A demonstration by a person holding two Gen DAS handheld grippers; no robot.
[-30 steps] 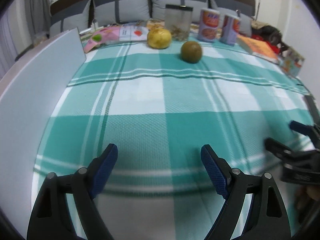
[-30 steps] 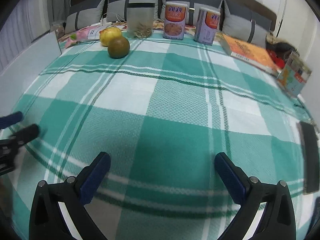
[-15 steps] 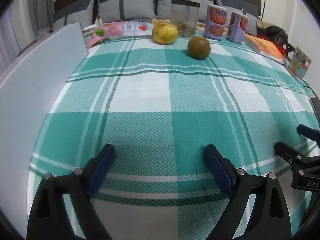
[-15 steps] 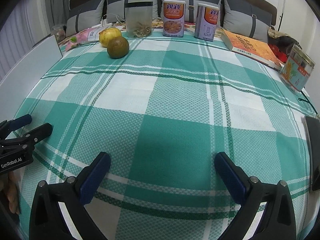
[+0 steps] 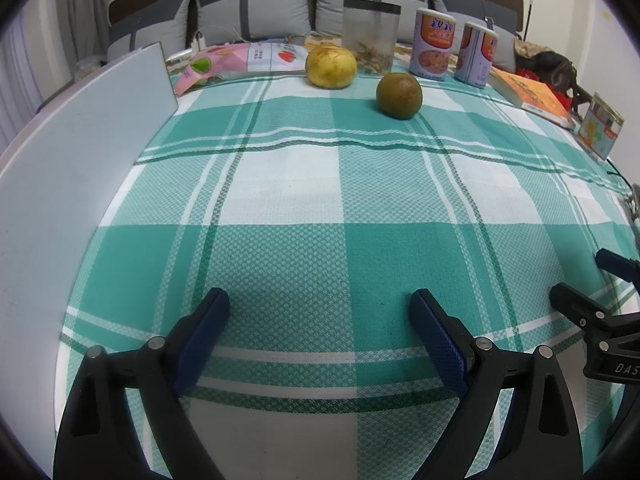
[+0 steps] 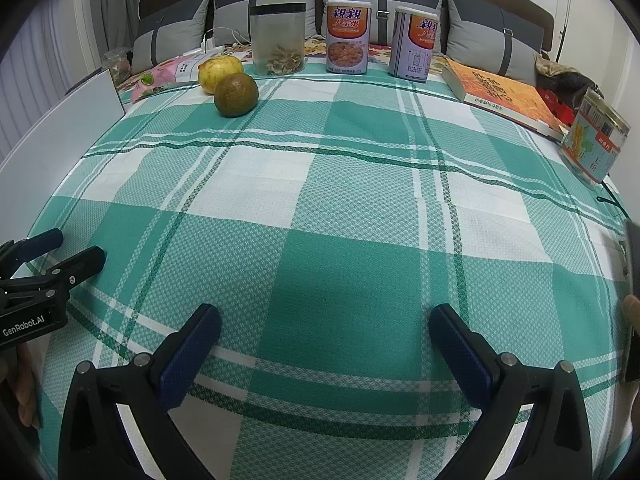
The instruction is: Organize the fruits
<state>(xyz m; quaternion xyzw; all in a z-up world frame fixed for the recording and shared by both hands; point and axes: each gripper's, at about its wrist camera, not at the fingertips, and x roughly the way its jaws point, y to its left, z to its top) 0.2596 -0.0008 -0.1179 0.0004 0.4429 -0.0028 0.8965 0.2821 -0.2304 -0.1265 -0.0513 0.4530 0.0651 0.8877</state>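
Observation:
A yellow round fruit and a brownish-green round fruit sit at the far side of the green plaid cloth. Both also show in the right wrist view, the yellow fruit behind the green one. My left gripper is open and empty over the near edge, far from the fruits. My right gripper is open and empty, also near the front edge. Each gripper shows at the side of the other's view.
A clear jar, two printed cans and a pink packet line the back. An orange book and a tin lie at the right. A white board stands along the left.
Both grippers have lifted and tilted slightly, so the fruits sit lower in view. The jaws have stayed open and nothing on the cloth has moved.

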